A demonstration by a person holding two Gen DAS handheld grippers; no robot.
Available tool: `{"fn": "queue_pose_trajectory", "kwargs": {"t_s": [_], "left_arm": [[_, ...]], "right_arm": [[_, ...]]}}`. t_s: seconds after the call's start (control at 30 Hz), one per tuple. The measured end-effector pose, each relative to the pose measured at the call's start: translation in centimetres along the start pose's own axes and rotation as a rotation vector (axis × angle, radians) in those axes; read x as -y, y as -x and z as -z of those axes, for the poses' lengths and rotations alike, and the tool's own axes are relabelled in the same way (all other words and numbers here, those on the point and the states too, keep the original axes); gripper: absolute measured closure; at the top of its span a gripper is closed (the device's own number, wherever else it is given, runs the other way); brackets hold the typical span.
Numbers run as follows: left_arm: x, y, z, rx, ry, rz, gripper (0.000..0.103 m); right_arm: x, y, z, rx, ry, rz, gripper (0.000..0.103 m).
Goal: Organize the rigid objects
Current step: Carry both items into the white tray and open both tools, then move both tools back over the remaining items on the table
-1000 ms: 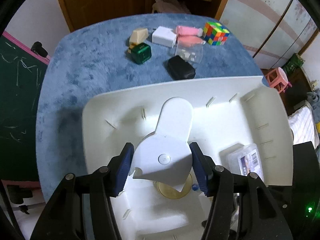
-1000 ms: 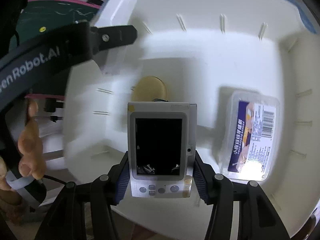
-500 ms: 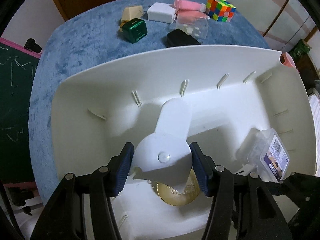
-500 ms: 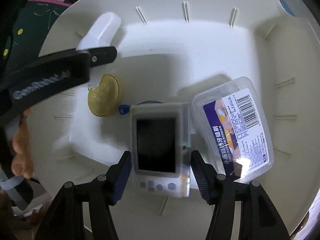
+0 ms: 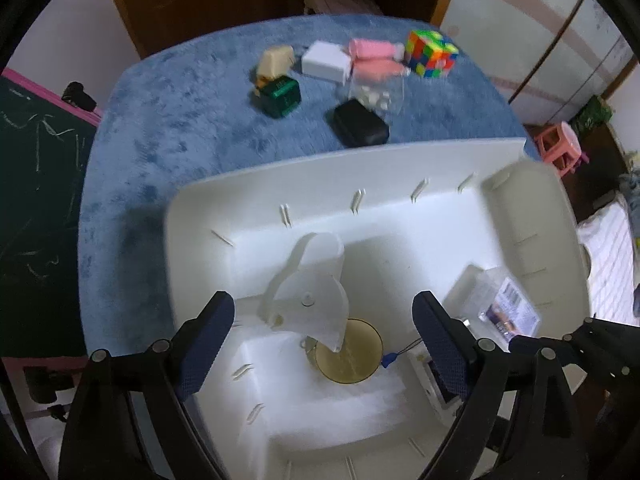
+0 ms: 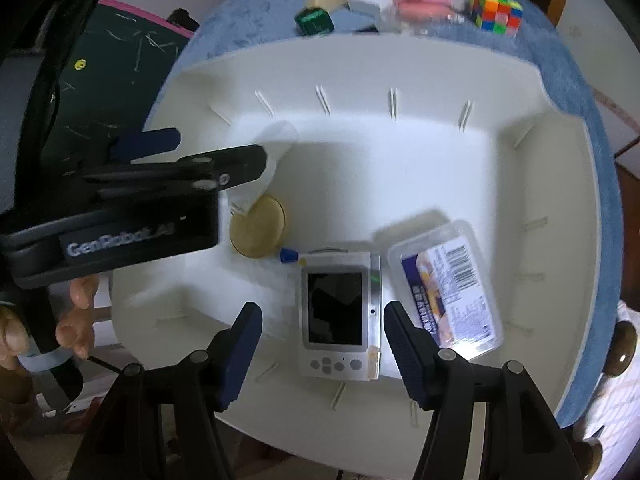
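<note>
With both pairs of jaws spread wide over the white bin (image 6: 568, 184), this looks like the release beat. The left gripper (image 5: 324, 336) grips nothing; the white fan-shaped plastic piece (image 5: 308, 292) sits loose between its fingers, tilted, leaning over the gold round tin (image 5: 350, 356) on the bin floor. The right gripper (image 6: 320, 344) is just as open, and the small silver handheld device (image 6: 340, 316) lies flat between its fingers, untouched on either side, screen up.

The tally so far: four things in the bin. The gold tin, the white piece against it, the silver device with its dark screen and row of buttons, and just beside that on the right, a clear plastic box (image 6: 444, 284) with a blue label and barcode.

Still to go, by my count: a cluster on the blue carpeted surface (image 5: 180, 128) beyond the bin. A green cube-shaped box (image 5: 280, 96), a beige block (image 5: 274, 60) behind it, a white charger-like block (image 5: 324, 62), pink pieces (image 5: 372, 56), a clear packet (image 5: 376, 94), a black case (image 5: 360, 124) nearest the bin rim, and a colourful puzzle cube (image 5: 432, 54). Roughly a third done, I'd say.

All hard-shelled, compact items, nothing that should sag or fold.
</note>
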State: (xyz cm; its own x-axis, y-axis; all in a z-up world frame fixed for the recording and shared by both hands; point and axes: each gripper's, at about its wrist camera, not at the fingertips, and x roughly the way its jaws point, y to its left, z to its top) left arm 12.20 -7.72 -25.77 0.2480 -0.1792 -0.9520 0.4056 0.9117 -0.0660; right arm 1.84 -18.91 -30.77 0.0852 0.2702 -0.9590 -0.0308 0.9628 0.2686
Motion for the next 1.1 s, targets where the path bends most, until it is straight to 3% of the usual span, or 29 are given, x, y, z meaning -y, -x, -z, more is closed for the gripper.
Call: {"fn": "queue_pose_trajectory", "kwargs": {"t_s": [0.23, 0.53, 0.73, 0.8, 1.03, 1.1], "left_arm": [[-1.1, 3.0, -1.7, 0.061, 0.04, -0.006, 0.011], [-2.5, 5.7, -4.7, 0.132, 0.039, -0.025, 0.011], [-3.4, 7.4, -7.7, 0.174, -0.032, -0.072, 0.009], [-3.5, 7.8, -9.0, 0.173, -0.072, -0.073, 0.002], [-3.2, 8.2, -12.2, 0.176, -0.157, -0.107, 0.002], [-2.9, 8.2, -13.2, 0.172, -0.178, -0.113, 0.002]], "right_arm": [[1.2, 2.9, -0.6, 0.045, -0.005, -0.025, 0.039], [3.1, 6.1, -4.6, 0.082, -0.058, -0.054, 0.039], [4.6, 8.8, -8.0, 0.112, -0.088, -0.024, 0.039], [5.1, 9.9, -9.5, 0.129, -0.092, -0.003, 0.039], [6.4, 13.7, -15.1, 0.199, -0.083, 0.063, 0.038], [6.6, 15.0, -17.1, 0.226, -0.069, 0.095, 0.033]]}}
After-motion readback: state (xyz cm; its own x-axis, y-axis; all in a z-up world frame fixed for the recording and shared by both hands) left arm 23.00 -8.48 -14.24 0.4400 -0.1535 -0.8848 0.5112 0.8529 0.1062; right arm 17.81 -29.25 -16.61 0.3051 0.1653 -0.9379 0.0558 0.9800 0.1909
